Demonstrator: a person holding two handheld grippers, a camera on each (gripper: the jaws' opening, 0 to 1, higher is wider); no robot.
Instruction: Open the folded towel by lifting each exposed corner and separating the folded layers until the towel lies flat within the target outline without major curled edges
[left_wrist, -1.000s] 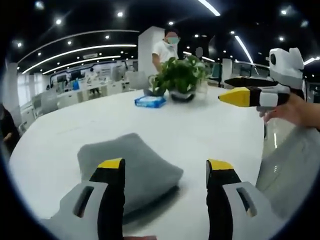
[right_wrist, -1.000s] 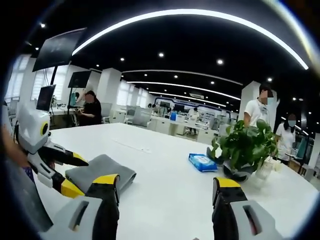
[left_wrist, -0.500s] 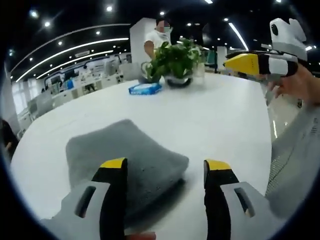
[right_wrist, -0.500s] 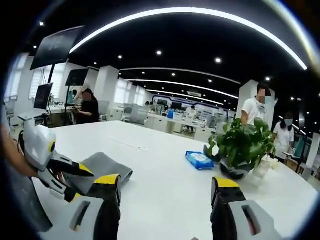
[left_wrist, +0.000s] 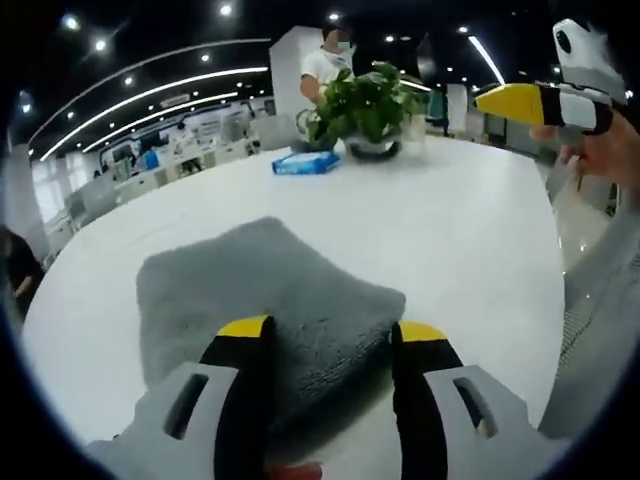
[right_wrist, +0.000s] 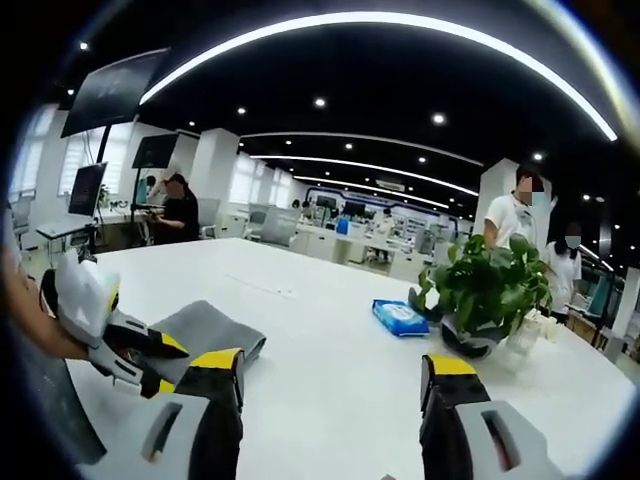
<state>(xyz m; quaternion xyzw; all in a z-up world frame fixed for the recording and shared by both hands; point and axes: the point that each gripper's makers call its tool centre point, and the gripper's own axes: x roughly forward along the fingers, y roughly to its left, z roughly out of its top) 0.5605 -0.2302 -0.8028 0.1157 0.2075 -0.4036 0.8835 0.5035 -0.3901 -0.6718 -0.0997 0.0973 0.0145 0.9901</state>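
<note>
Two yellow-tipped jaws of the left gripper (left_wrist: 330, 335) stand parted at a middling width in the left gripper view, straddling the nearest corner of the folded grey towel (left_wrist: 255, 295); whether the tips touch the cloth cannot be told. The towel is still folded, a thick pad lying on the white table (left_wrist: 450, 220). In this view its long axis runs from the near right corner, between the jaws, back toward the far left. No target outline can be made out on the table.

In the right gripper view the right gripper (right_wrist: 330, 365) hangs above bare table, jaws spread wide and holding nothing. The towel (right_wrist: 210, 335) lies to its left, with the left gripper (right_wrist: 160, 360) at the towel's near end. In the left gripper view the right gripper (left_wrist: 540, 100) is held high, well apart from the towel.

Farther across the table sit a blue packet (left_wrist: 305, 162) and, just beyond it, a potted plant (left_wrist: 370, 105). A person (left_wrist: 328, 62) in a white top stands behind the plant.
</note>
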